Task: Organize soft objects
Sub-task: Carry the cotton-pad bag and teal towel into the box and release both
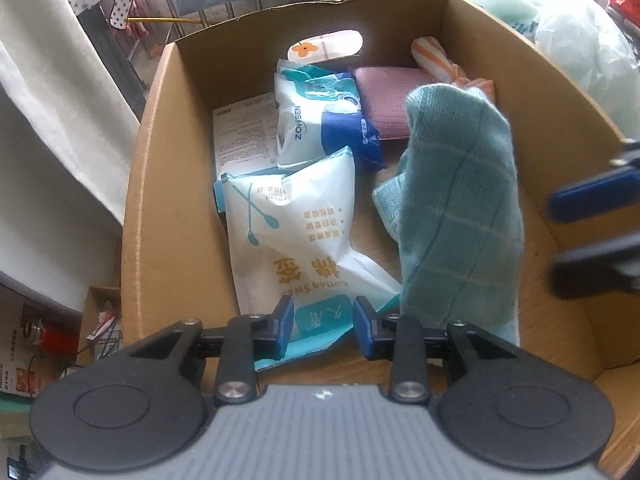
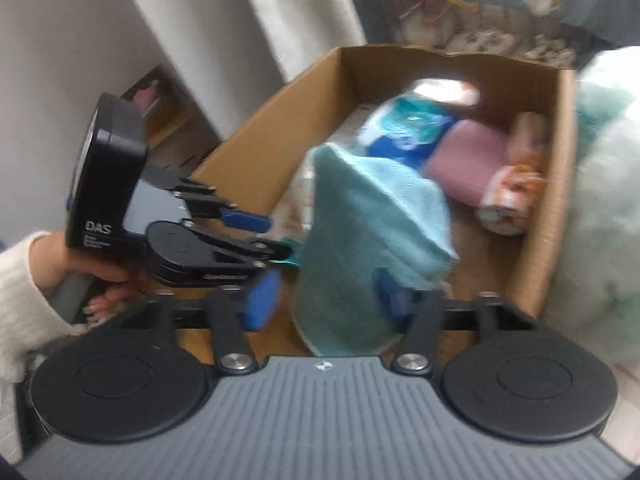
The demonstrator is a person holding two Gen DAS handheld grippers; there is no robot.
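Open brown cardboard box (image 1: 168,184), corrugated, with an oval handle cut-out in its far wall. Teal woven cloth (image 1: 460,216) with a pale grid pattern: soft, rumpled, inside the box toward its right wall, long axis running from the near wall up toward the far wall, upper end tilted. White glossy plastic cotton-swab pouch (image 1: 296,232): left of the cloth, lengthwise. Blue-and-white wipes pack (image 1: 320,120), pink textured pad (image 1: 392,96) and orange-striped rolled cloth (image 1: 440,64): at the far wall. Left gripper (image 1: 322,326): jaws apart above the pouch's near end, gripping nothing. Right gripper (image 2: 326,300): blurred; jaws apart either side of the cloth's lower edge, contact indeterminate.
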